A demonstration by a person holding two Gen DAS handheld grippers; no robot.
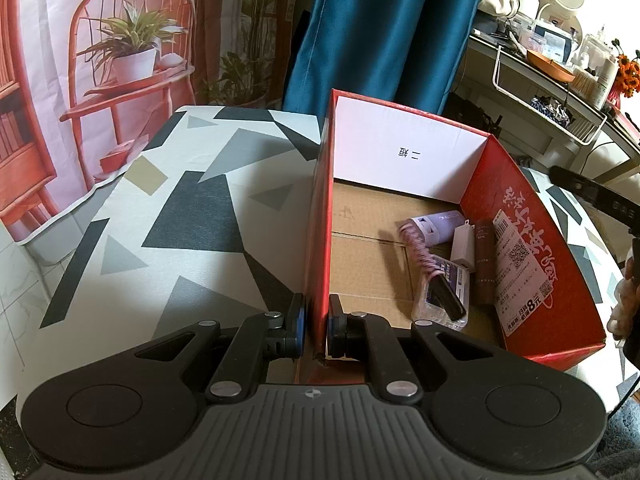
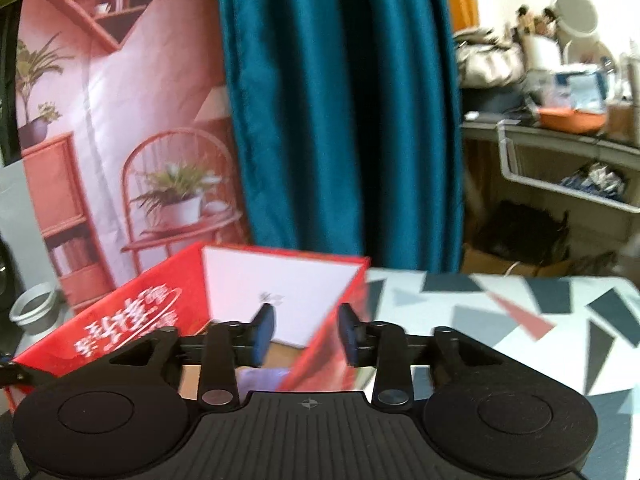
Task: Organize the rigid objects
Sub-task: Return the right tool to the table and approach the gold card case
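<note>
A red cardboard box (image 1: pixel 516 216) with an open top stands on the patterned table (image 1: pixel 168 184). Inside it lie a purple tube (image 1: pixel 438 226), a white charger (image 1: pixel 464 248), a brown stick (image 1: pixel 484 260), a pink coiled hair tie (image 1: pixel 418 252) and a clear packet with a dark item (image 1: pixel 444 296). My left gripper (image 1: pixel 316 322) is shut on the box's near left wall (image 1: pixel 318 240). In the right wrist view my right gripper (image 2: pixel 306 334) is open, its fingers either side of the box's right wall (image 2: pixel 332 344), above the box (image 2: pixel 132 324); the view is blurred.
A teal curtain (image 1: pixel 380 28) and a printed backdrop (image 1: pixel 120 52) hang behind the table. A cluttered shelf (image 1: pixel 560 68) with a white wire basket stands at the right. A grey pipe end (image 2: pixel 34 306) sits at the left in the right wrist view.
</note>
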